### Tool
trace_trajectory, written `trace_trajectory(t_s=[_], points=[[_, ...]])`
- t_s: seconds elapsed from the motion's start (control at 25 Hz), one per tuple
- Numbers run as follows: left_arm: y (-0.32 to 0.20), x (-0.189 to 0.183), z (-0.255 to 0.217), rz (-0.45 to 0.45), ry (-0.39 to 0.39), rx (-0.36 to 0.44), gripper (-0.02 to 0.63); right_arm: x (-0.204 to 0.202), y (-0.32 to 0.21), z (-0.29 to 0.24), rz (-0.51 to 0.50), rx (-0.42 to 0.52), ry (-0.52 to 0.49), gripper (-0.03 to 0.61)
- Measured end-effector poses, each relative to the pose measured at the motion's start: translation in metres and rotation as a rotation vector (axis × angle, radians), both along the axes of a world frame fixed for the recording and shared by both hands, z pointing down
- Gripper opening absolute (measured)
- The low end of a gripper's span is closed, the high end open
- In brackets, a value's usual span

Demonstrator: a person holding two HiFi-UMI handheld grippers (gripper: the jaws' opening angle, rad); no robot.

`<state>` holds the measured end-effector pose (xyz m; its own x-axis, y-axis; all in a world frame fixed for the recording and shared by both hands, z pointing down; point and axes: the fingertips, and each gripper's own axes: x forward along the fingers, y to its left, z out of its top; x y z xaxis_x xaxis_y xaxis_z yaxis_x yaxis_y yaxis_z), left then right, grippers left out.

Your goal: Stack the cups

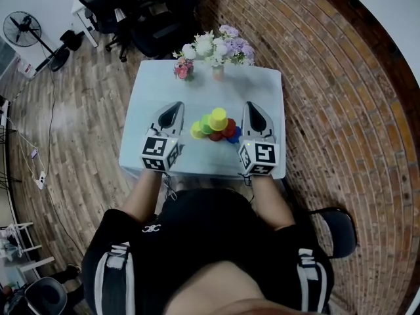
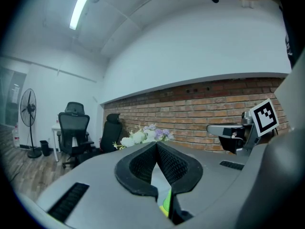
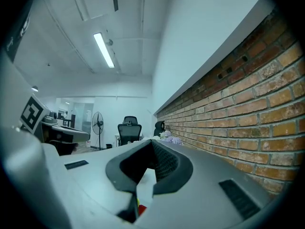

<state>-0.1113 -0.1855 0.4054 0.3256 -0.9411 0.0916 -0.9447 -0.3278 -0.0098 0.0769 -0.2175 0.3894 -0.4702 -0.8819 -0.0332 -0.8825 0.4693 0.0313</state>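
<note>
Tabletop (image 1: 262, 90): pale, squarish, mostly bare.
Middle, toward the near edge: cups (image 1: 216, 126) in yellow, green, red and blue, bunched close together.
Far edge: flower bunch (image 1: 216, 46), small pink posy (image 1: 184, 69) just beside it.

Left tool (image 1: 172, 114), right tool (image 1: 253, 115): both closed, empty, level, side by side.

cups (image 1: 218, 118) clustered centrally, flowers (image 1: 213, 46) lining far edge

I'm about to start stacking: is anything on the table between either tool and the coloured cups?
Nothing visible. Only bare white table separates the left tool and the right tool from the cluster of small coloured plastic cups between them. The flower arrangements stand beyond, at the far edge.
</note>
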Motion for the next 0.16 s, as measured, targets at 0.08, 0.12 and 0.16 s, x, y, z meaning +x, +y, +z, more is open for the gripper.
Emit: trace_trajectory(t_s=[0.08, 0.12, 0.16], points=[[0.0022, 0.0017, 0.0002, 0.002, 0.000, -0.001, 0.003, 0.0010, 0.0026, 0.0007, 0.001, -0.001, -0.001, 0.000], [0.0033, 0.0027, 0.0006, 0.005, -0.002, -0.002, 0.003, 0.0016, 0.0039, 0.0014, 0.001, -0.001, -0.002, 0.000], [0.0045, 0.0038, 0.0009, 0.008, -0.005, -0.002, 0.003, 0.0023, 0.0051, 0.0021, 0.002, -0.002, -0.002, 0.000]])
